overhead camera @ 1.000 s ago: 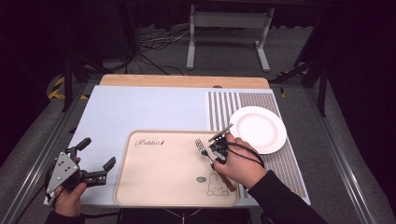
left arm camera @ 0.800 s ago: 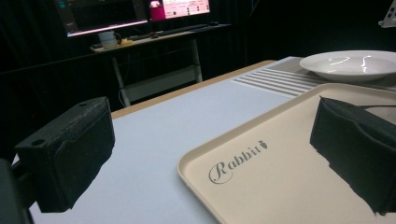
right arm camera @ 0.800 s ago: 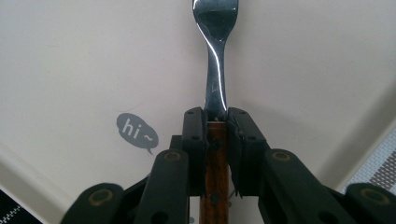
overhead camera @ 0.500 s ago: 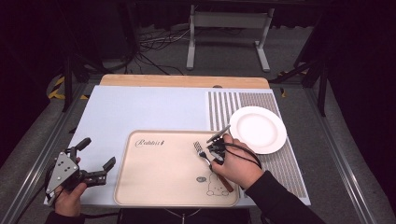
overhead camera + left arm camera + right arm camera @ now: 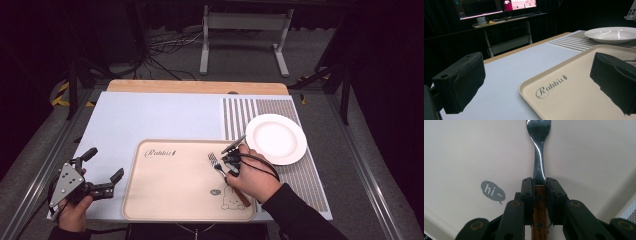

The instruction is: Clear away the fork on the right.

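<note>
A fork (image 5: 539, 152) with a steel head and a brown wooden handle lies on the beige tray (image 5: 170, 185); its tines (image 5: 213, 159) point away from the person. My right gripper (image 5: 539, 185) has both jaws closed against the top of the wooden handle, low over the tray (image 5: 474, 150). In the high view the right gripper (image 5: 231, 161) sits at the tray's right part, the handle end (image 5: 242, 199) showing under the hand. My left gripper (image 5: 102, 175) rests at the table's front left corner, jaws wide apart and empty, its pads (image 5: 461, 80) framing the tray's corner (image 5: 564, 100).
A white plate (image 5: 276, 138) stands right of the tray on a striped mat (image 5: 250, 112); it is also at top right in the left gripper view (image 5: 611, 33). A pale blue mat (image 5: 150, 117) covers the table. A desk with monitors (image 5: 499, 10) stands beyond the far edge.
</note>
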`<action>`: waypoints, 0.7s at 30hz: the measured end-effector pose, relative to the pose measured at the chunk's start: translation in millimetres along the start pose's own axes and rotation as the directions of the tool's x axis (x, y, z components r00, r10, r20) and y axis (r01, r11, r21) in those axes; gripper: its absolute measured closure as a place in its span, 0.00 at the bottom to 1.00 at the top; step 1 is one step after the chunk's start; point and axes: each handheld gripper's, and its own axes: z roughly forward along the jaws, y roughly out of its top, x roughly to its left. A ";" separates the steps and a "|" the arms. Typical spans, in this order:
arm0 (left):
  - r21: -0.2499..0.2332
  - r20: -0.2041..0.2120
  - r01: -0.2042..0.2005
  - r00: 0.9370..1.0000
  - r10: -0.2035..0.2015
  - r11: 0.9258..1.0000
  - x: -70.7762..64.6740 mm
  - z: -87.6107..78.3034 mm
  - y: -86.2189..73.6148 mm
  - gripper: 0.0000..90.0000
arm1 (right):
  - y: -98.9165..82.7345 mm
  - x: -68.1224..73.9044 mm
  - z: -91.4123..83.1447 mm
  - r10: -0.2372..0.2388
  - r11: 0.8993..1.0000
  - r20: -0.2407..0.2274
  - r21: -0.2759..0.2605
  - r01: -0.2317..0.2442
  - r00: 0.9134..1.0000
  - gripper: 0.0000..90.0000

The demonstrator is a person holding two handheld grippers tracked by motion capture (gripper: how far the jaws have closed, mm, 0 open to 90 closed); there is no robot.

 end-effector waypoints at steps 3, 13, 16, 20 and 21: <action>0.001 0.000 0.002 1.000 -0.002 1.000 0.1 -0.1 -0.1 0.01 | 0.0 0.3 1.1 0.000 1.000 0.003 0.007 0.000 1.000 0.86; 0.001 0.000 0.003 1.000 -0.003 1.000 0.1 0.1 -0.3 0.01 | 0.6 0.9 -2.1 -0.044 0.998 0.003 -0.046 0.044 0.999 0.69; 0.002 0.001 0.003 1.000 -0.003 1.000 0.0 0.2 -0.2 0.01 | 0.9 0.8 -4.3 -0.072 0.993 -0.002 -0.095 0.072 0.997 0.53; 0.005 0.002 0.000 1.000 0.000 1.000 0.4 0.4 -0.5 0.01 | 1.6 0.4 -3.4 -0.135 0.975 0.022 -0.177 0.137 0.991 0.40; 0.005 0.001 0.002 1.000 -0.002 1.000 0.3 0.4 -0.6 0.01 | 3.2 -0.2 -2.6 -0.200 0.946 0.036 -0.254 0.203 0.979 0.29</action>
